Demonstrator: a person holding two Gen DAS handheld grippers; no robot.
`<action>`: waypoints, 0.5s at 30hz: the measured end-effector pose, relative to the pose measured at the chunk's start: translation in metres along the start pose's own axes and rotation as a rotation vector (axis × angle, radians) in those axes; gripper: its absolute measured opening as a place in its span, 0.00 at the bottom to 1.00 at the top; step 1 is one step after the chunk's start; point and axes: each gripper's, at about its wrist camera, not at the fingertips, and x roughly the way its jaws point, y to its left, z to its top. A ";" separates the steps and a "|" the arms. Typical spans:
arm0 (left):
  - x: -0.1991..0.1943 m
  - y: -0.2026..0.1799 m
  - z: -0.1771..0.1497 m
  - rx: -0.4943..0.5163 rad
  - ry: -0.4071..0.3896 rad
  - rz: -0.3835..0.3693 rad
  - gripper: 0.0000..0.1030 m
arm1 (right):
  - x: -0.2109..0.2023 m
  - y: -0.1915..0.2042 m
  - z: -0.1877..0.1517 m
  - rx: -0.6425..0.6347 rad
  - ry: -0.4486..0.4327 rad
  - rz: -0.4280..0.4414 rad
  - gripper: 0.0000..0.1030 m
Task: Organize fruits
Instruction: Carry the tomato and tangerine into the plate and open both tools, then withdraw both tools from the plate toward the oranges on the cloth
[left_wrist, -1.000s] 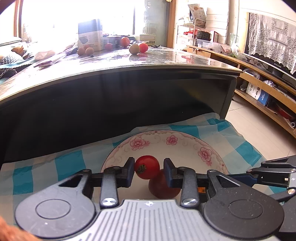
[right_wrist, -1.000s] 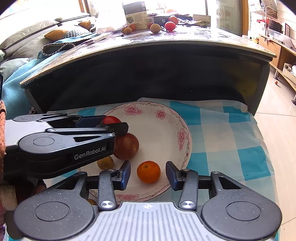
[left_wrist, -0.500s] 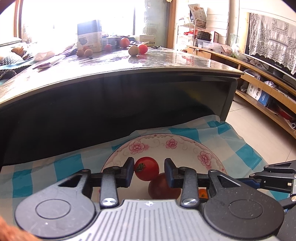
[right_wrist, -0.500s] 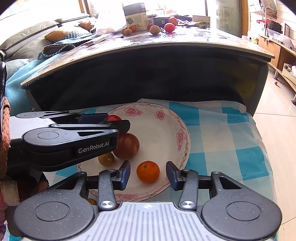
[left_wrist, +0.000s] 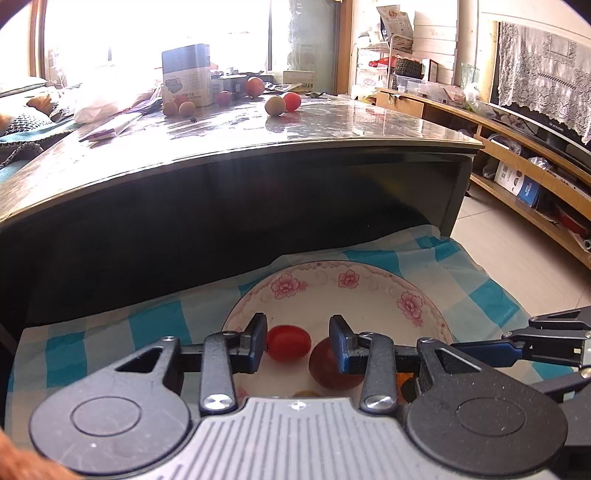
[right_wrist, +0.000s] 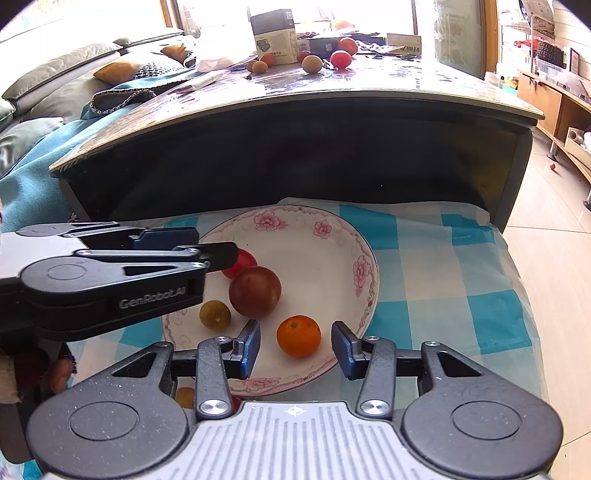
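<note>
In the left wrist view, the left gripper (left_wrist: 297, 345) fills the bottom of the frame, its jaws wide apart and holding nothing. Between them lies the tomato (left_wrist: 288, 342), on the plate (left_wrist: 369, 288) at lower centre, its long axis running left to right across the frame; which way its stem end points cannot be told. Just right of it, partly behind the right finger, sits the plum (left_wrist: 328, 365), round and dark red. A sliver of yellow fruit shows below them at the gripper's edge. The right gripper's side enters at the lower right edge.

In the right wrist view, the left gripper (right_wrist: 221, 254) reaches in from the left edge, side-on, its tip over the tomato (right_wrist: 243, 260), which is mostly hidden here. Right of it the plum (right_wrist: 255, 291) is seen whole, touching the tomato. At lower left of the plate (right_wrist: 365, 280) lies a longan (right_wrist: 215, 314), which the other view barely shows. The orange (right_wrist: 298, 335) sits at lower centre between the wide, empty jaws of the right gripper (right_wrist: 295, 345), its dimpled end facing up. The plate rests on a checked cloth (right_wrist: 443, 280), with more fruit on the table (right_wrist: 369, 85) at the top.
</note>
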 end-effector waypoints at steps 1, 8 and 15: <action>-0.003 0.000 -0.001 0.002 0.001 0.003 0.45 | -0.001 0.000 -0.001 -0.002 0.000 0.001 0.38; -0.027 0.001 -0.013 0.016 0.025 0.010 0.45 | -0.009 0.009 -0.005 -0.023 0.003 0.026 0.38; -0.047 0.004 -0.029 -0.002 0.059 0.023 0.45 | -0.013 0.018 -0.010 -0.051 0.020 0.045 0.38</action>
